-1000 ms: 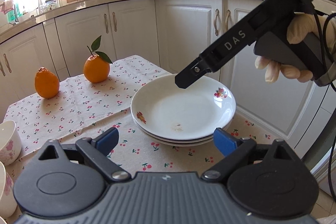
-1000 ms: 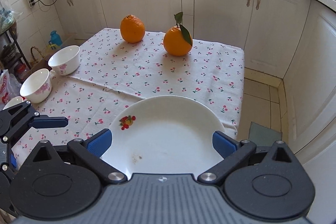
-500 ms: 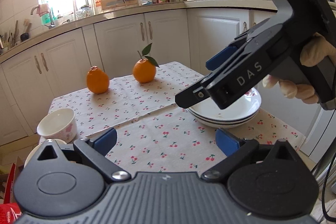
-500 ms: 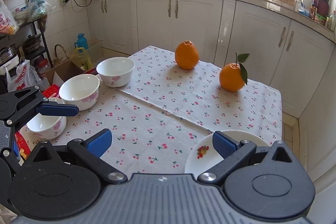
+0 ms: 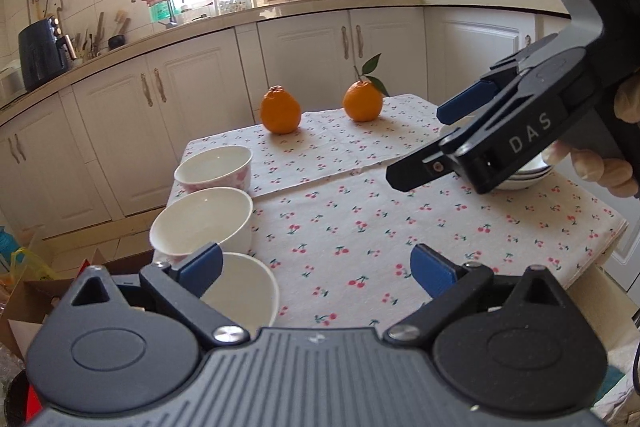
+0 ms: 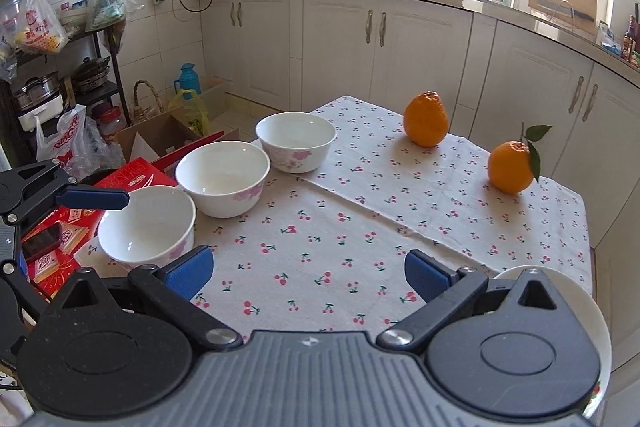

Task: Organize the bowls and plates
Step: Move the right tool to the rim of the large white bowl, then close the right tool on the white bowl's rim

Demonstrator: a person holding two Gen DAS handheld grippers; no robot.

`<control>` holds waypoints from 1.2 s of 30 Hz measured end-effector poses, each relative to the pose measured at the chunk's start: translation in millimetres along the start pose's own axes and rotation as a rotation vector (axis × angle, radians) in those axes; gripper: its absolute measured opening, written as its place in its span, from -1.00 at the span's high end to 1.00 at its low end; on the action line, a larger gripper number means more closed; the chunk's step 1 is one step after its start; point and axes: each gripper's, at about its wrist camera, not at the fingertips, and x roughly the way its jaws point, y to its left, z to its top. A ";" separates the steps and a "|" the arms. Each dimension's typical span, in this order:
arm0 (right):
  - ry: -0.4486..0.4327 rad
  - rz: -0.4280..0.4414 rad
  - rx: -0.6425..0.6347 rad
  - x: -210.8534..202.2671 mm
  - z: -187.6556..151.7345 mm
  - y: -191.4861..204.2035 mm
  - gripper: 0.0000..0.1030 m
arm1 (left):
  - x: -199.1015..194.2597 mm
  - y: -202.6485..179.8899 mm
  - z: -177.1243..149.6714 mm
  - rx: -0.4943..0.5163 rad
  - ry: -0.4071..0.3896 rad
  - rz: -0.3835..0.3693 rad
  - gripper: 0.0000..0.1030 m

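Observation:
Three white bowls with pink flowers stand in a row along the table's left edge: the far bowl, the middle bowl and the near bowl. In the left wrist view the near bowl lies just beyond my left gripper, which is open and empty. My right gripper is open over bare cherry-print cloth, with nothing between its fingers. A stack of white plates sits at the table's right edge, mostly hidden behind the right gripper. The plate rim shows under that gripper's body.
Two oranges sit at the far side of the table. Left of the table, on the floor, are cardboard boxes, red packets and plastic bags. White cabinets run behind. My left gripper's blue finger reaches in above the near bowl.
Both grippers have swung left, away from the plate stack and toward the row of bowls. The plates have slid to the right edge of both views.

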 end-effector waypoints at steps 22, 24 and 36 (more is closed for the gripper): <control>0.100 0.205 -0.083 81.7 32.0 81.4 -0.99 | 12.4 82.9 -62.1 -0.039 0.084 0.029 -0.94; 0.116 0.216 -0.076 88.7 31.9 81.6 -0.99 | 17.3 83.4 -63.4 -0.042 0.087 0.017 -0.93; 0.189 0.293 -0.044 116.7 32.4 80.7 -0.56 | 28.7 83.1 -64.1 -0.037 0.080 -0.043 -0.85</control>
